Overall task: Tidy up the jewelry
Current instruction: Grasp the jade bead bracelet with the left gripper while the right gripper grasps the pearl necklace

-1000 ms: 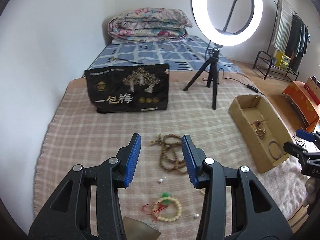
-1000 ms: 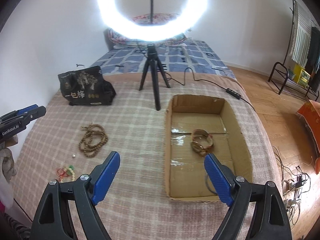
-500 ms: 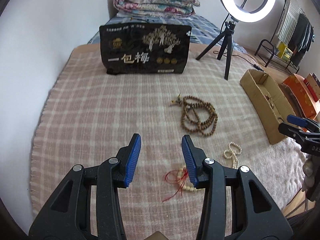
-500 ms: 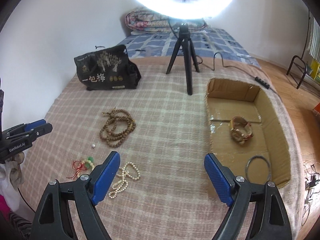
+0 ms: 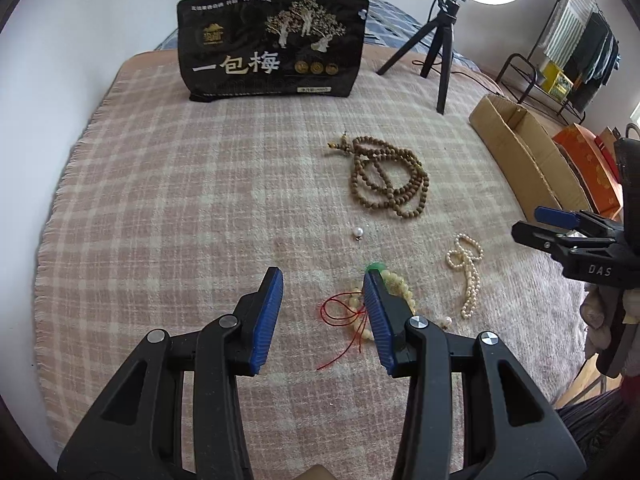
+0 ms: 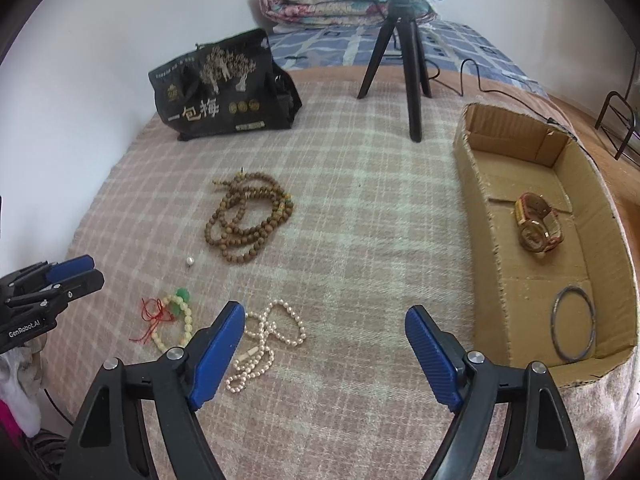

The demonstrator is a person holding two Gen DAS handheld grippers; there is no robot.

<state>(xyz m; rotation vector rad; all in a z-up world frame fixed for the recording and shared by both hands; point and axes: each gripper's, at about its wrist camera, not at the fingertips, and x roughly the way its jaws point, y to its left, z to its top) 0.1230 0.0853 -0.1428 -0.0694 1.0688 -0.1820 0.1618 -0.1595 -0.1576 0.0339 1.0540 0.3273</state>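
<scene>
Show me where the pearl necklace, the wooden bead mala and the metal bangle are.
pearl necklace (image 6: 269, 342): right wrist view, on the strand's middle crossing.
wooden bead mala (image 6: 248, 216): right wrist view, on the coiled brown beads.
metal bangle (image 6: 554, 332): right wrist view, on the ring's left edge, inside the cardboard box.

On the blanket (image 6: 360, 220), the wooden bead necklace (image 6: 248, 220) lies behind the pearl strand (image 6: 268, 340), with the cord bracelet (image 6: 176, 324) to the strand's left. At right the cardboard box (image 6: 476, 208) holds a watch (image 6: 538, 228) and, nearer, a bangle (image 6: 573, 329)
</scene>
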